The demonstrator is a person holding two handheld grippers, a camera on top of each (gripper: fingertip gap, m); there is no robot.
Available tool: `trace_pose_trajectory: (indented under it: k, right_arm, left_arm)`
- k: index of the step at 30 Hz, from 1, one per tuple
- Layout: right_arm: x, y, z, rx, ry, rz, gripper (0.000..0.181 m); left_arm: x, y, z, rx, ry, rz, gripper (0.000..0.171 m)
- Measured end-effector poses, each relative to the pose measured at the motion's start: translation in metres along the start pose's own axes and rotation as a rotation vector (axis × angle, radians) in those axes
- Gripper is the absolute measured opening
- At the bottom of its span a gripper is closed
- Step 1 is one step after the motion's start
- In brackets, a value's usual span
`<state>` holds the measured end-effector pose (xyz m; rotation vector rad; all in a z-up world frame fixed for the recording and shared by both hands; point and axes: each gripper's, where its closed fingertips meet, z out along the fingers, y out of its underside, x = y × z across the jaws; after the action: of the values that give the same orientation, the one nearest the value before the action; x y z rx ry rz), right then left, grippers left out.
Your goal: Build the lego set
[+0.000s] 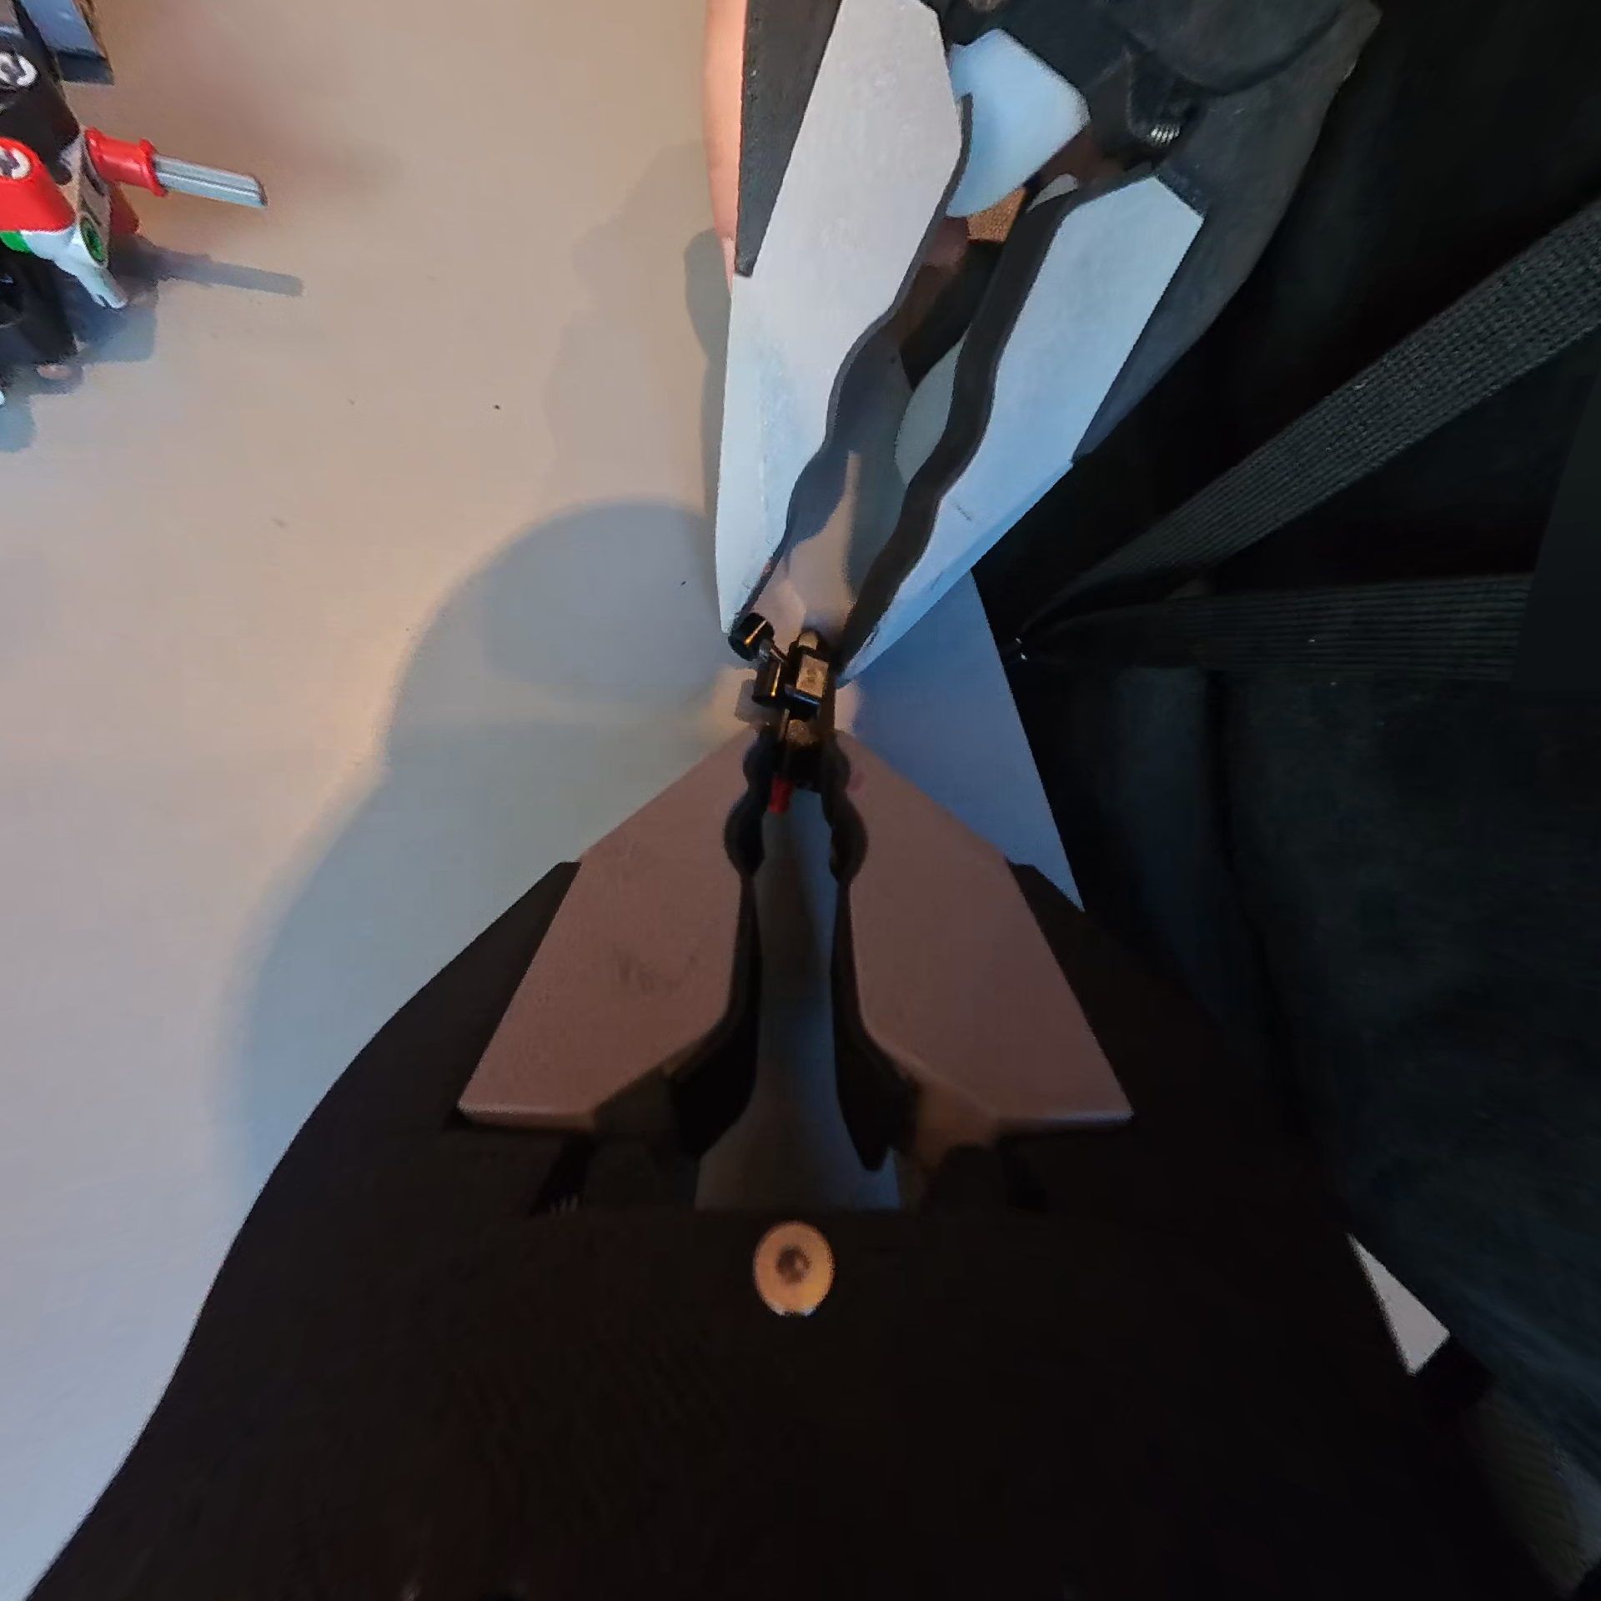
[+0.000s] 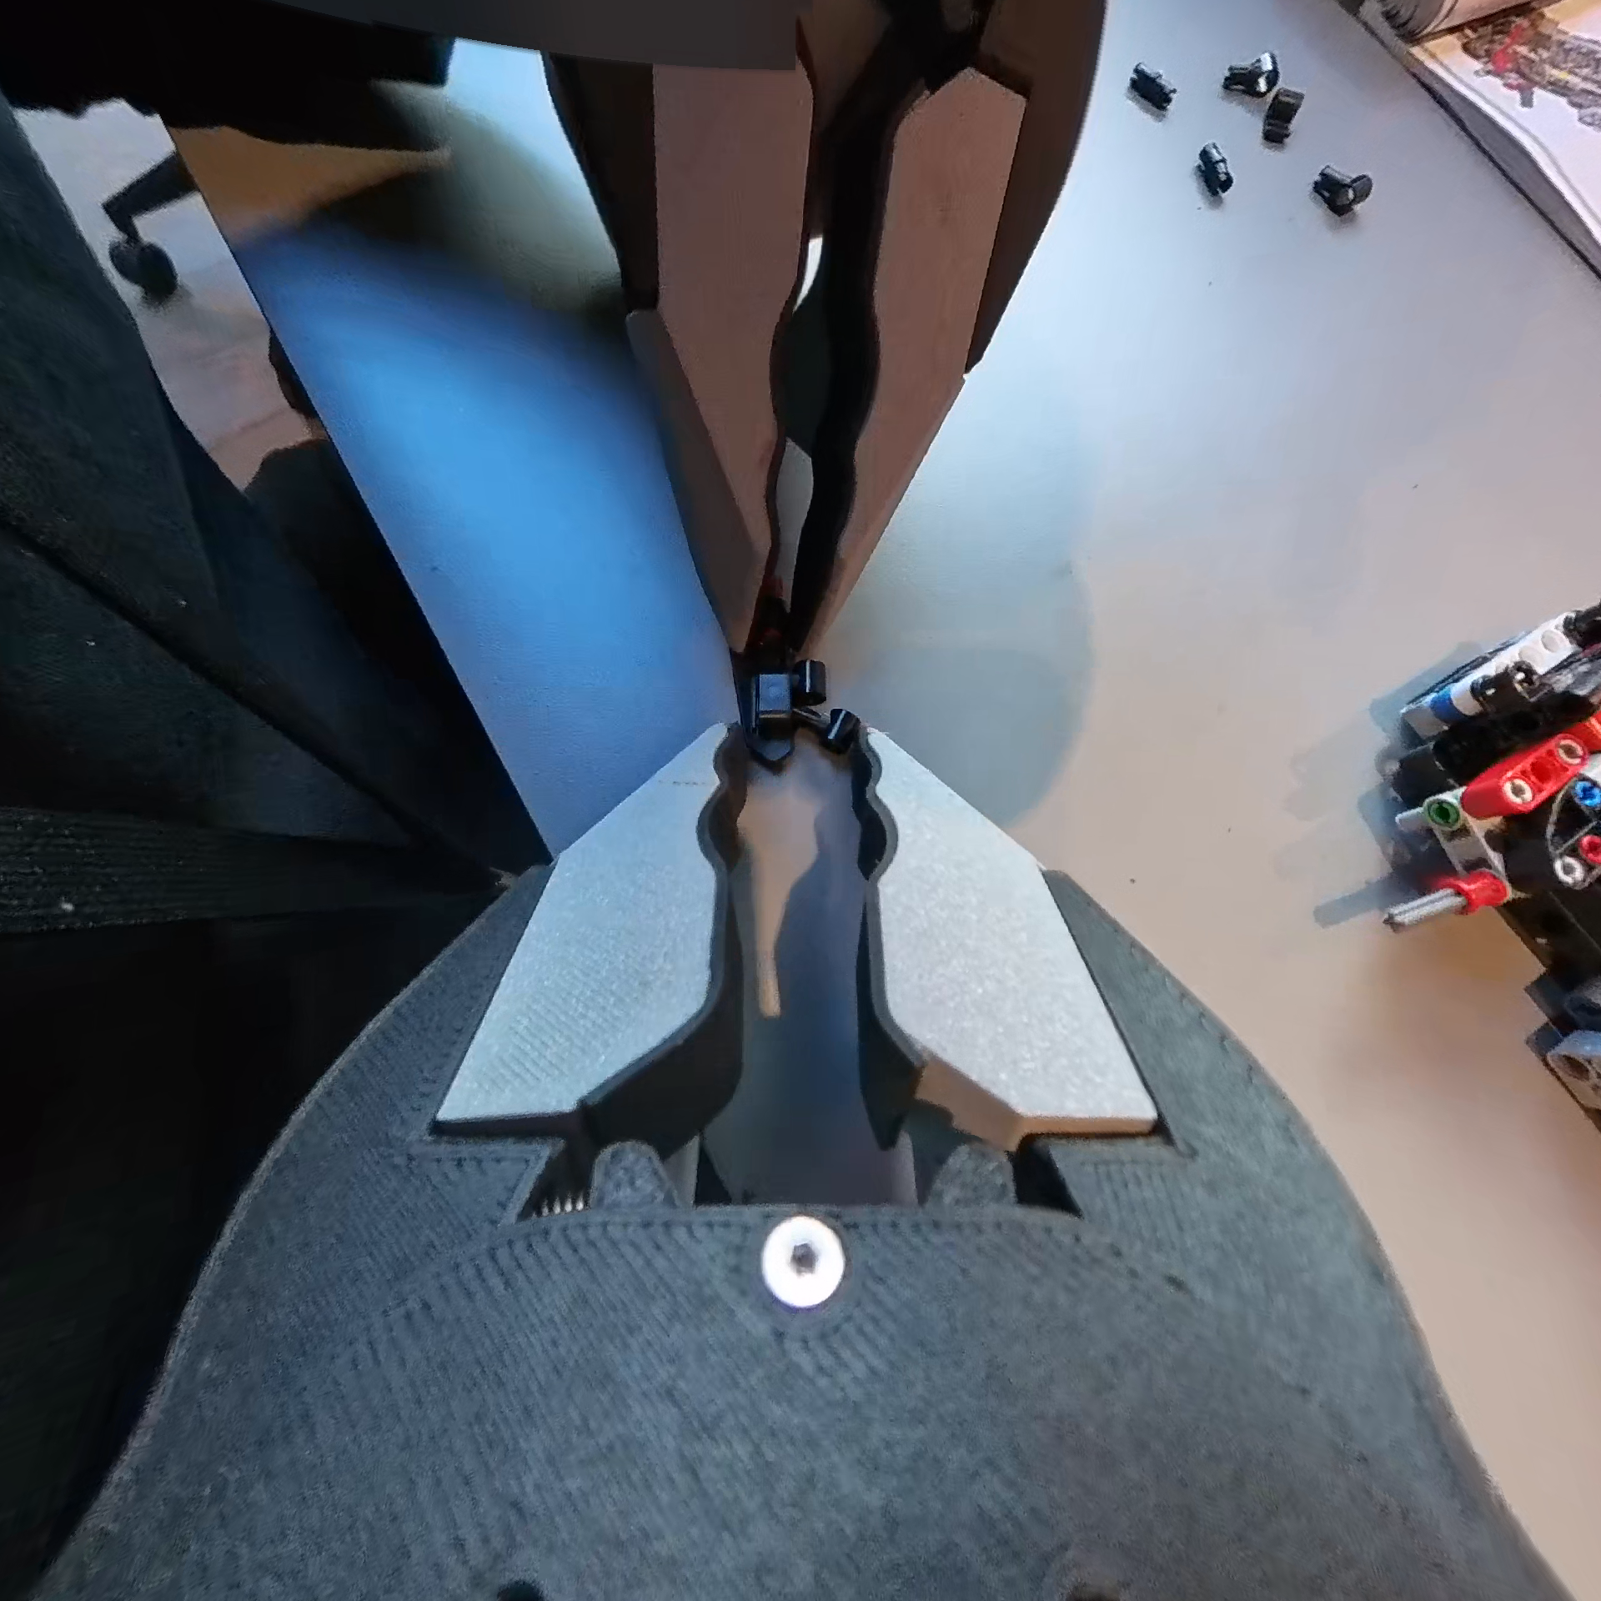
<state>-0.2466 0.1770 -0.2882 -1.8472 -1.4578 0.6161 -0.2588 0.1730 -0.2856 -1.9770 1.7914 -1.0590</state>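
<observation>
A pale tabletop (image 2: 1213, 433) carries a partly built lego model (image 2: 1525, 832) at the right, loose black pins (image 2: 1247, 121) far right beside a booklet (image 2: 1507, 113). Above the near table edge, the left gripper (image 1: 793, 767) and right gripper (image 2: 793, 736) meet tip to tip, both clenched on one small black lego assembly (image 2: 780, 702).

We find no legible writing: the printing on the booklet (image 2: 1507, 95) and model (image 1: 43, 191) is too blurred to read.

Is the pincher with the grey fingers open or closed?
Closed: the right gripper pinches a small black lego piece at its fingertips.
</observation>
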Motion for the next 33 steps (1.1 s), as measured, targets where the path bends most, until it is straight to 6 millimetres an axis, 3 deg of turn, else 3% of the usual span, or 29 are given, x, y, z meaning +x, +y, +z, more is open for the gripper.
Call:
trace_pose_trajectory:
  k: [6, 33]
  right_arm:
    - [0.0, 0.0, -0.003, 0.013, 0.005, -0.05, 0.032]
    - [-0.009, -0.002, -0.004, 0.031, -0.073, -0.054, 0.035]
  left_arm:
    - [0.001, 0.0, 0.0, 0.014, 0.012, 0.012, 0.007]
    - [0.002, -0.001, 0.001, 0.042, 0.059, -0.012, 0.007]
